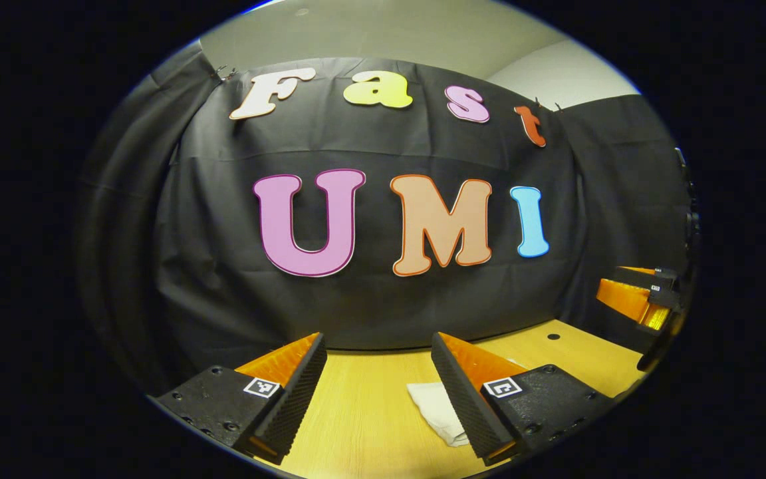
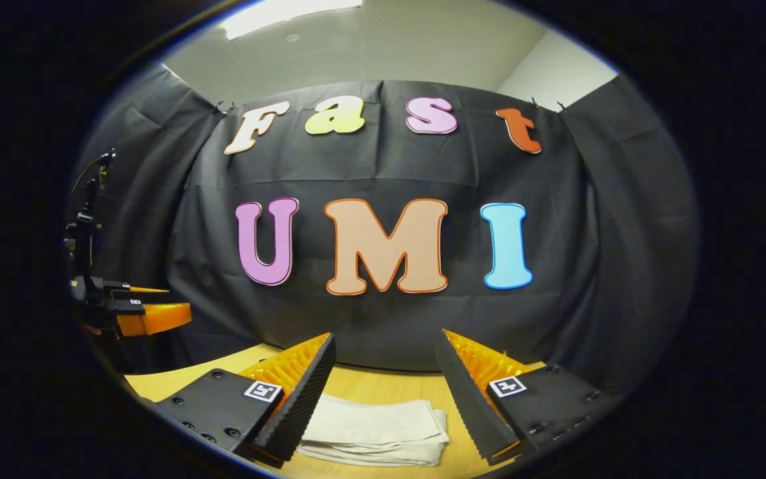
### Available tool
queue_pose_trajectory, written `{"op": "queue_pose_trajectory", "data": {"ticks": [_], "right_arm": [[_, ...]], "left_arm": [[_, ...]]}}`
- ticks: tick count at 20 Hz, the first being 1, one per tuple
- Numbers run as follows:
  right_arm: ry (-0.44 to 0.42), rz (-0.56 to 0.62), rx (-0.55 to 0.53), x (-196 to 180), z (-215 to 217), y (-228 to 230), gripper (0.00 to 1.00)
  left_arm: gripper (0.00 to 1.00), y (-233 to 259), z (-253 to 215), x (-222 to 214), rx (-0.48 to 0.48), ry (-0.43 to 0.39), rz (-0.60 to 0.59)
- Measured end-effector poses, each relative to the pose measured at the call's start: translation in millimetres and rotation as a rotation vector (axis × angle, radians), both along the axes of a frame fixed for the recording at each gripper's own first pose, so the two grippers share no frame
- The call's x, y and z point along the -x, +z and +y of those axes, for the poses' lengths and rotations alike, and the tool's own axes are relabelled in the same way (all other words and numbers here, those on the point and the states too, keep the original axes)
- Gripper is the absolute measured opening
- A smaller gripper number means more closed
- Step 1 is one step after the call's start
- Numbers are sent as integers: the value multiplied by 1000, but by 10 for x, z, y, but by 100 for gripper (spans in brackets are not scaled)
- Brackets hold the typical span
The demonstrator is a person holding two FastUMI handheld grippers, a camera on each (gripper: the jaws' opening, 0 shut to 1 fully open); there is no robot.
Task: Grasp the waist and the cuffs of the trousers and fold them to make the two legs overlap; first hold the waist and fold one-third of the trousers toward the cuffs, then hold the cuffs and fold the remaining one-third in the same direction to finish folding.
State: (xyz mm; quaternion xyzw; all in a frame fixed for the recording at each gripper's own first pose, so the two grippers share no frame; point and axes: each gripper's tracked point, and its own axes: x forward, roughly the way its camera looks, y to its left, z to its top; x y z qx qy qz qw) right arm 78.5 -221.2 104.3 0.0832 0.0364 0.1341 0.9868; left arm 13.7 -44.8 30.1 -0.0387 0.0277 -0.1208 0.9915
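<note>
The pale trousers [image 2: 373, 429] lie folded into a flat stack on the wooden table [image 2: 170, 380], below and between the fingers of my right gripper [image 2: 386, 346], which is open and holds nothing. In the left gripper view a corner of the folded trousers [image 1: 437, 409] pokes out beside the right finger of my left gripper [image 1: 378, 346], which is open too, with bare table between its fingers. The right gripper [image 1: 642, 299] shows at the right edge of that view, held above the table. At the left edge of the right gripper view hovers the left gripper [image 2: 140, 309].
The wooden table [image 1: 370, 412] runs back to the black cloth wall [image 1: 383, 313] close behind it. A small dark hole [image 1: 553, 336] marks the tabletop at the far right. A stand with cables [image 2: 84, 226] rises at the left.
</note>
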Motion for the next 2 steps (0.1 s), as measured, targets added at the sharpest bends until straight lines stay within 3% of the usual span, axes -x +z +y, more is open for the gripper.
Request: {"op": "queue_pose_trajectory", "data": {"ticks": [2], "right_arm": [[8,-19,13,29,29,67,96]], "left_arm": [[95,23,3,26,11,3,-5]]}}
